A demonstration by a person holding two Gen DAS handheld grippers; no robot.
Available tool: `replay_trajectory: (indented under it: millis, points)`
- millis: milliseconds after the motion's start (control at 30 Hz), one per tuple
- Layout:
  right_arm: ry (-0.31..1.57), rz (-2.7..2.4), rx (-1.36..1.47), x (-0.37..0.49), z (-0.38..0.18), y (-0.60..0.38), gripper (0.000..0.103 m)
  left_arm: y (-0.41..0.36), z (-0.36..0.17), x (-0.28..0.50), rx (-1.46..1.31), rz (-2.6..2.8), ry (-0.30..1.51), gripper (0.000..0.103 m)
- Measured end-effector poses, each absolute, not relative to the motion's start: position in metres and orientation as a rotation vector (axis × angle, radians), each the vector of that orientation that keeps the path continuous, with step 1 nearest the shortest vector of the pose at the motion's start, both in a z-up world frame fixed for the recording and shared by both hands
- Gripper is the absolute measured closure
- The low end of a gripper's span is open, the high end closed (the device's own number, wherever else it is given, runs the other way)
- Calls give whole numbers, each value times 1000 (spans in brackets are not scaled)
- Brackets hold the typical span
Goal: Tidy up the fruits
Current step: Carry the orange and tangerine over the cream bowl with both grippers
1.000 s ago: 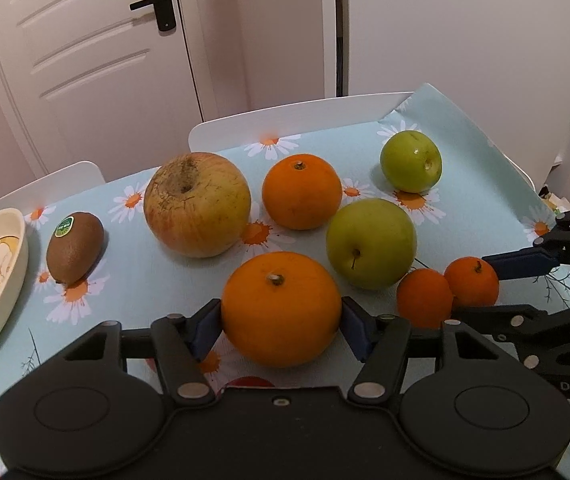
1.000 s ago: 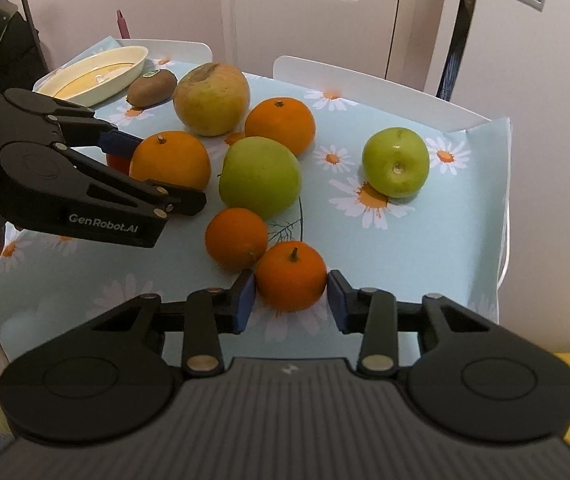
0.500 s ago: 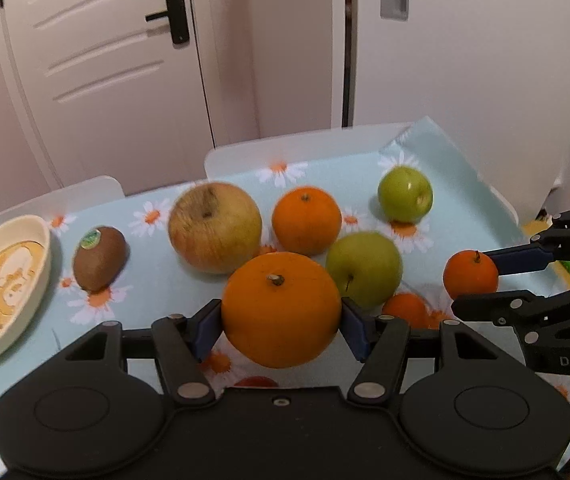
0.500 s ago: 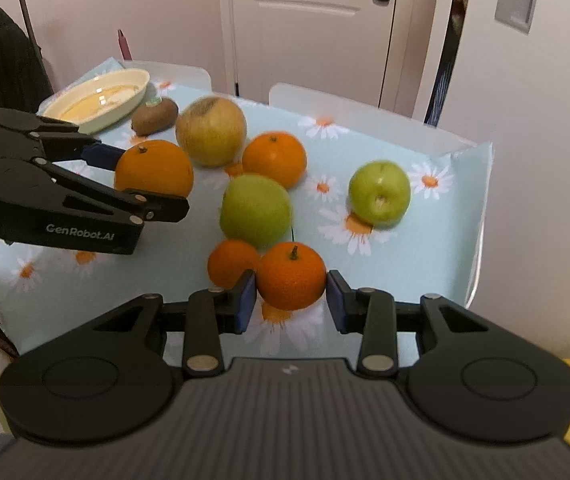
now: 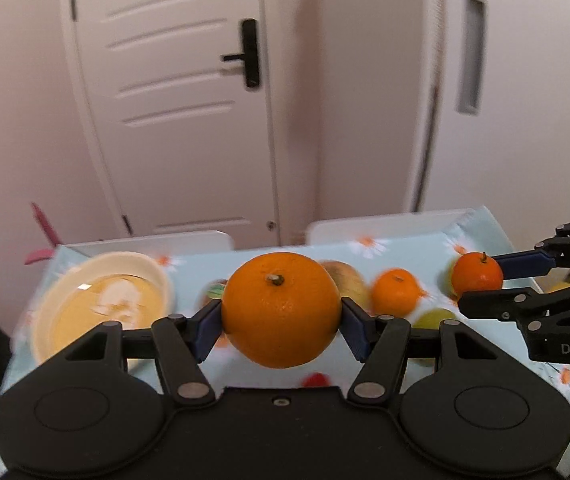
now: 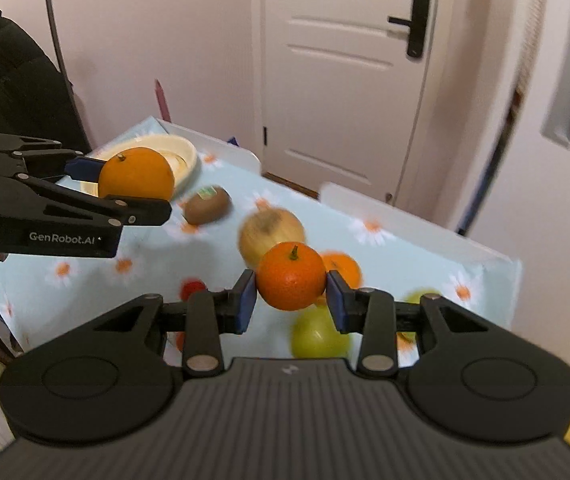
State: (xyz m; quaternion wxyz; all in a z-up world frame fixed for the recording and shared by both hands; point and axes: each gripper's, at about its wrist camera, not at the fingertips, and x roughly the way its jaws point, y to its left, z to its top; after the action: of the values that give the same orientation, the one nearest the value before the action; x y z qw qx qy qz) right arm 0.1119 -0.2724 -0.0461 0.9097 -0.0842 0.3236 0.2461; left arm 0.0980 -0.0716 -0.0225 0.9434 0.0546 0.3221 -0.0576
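My left gripper [image 5: 281, 326] is shut on a large orange [image 5: 281, 308] and holds it high above the table, near the cream bowl [image 5: 101, 300]. In the right wrist view the large orange [image 6: 136, 174] shows in front of the bowl [image 6: 183, 152]. My right gripper [image 6: 291, 302] is shut on a small tangerine [image 6: 291, 276], lifted above the fruit; the tangerine also shows in the left wrist view [image 5: 477, 274]. On the table lie a kiwi [image 6: 207, 210], a big yellowish apple [image 6: 271, 228], another orange [image 5: 395, 292] and a green apple [image 6: 317, 336].
The table has a light blue daisy cloth [image 6: 85, 268]. White chair backs [image 6: 405, 216] stand along its far edge, with a white door [image 6: 345, 60] behind. A small red item [image 6: 193, 288] lies on the cloth. A dark coat [image 6: 9, 80] hangs at left.
Both grippers have risen further above the table with their fruit. The left one has swung left toward the bowl. The table fruit now looks smaller and lower.
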Motion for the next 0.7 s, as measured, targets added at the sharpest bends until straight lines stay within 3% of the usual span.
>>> replay_trajectory:
  millis: [333, 700]
  points:
    - [675, 559, -112, 144, -22, -175, 50, 29, -6, 117, 120, -20, 652, 37]
    - [708, 551, -60, 199, -39, -64, 50, 113, -38, 176, 169, -14, 695, 37]
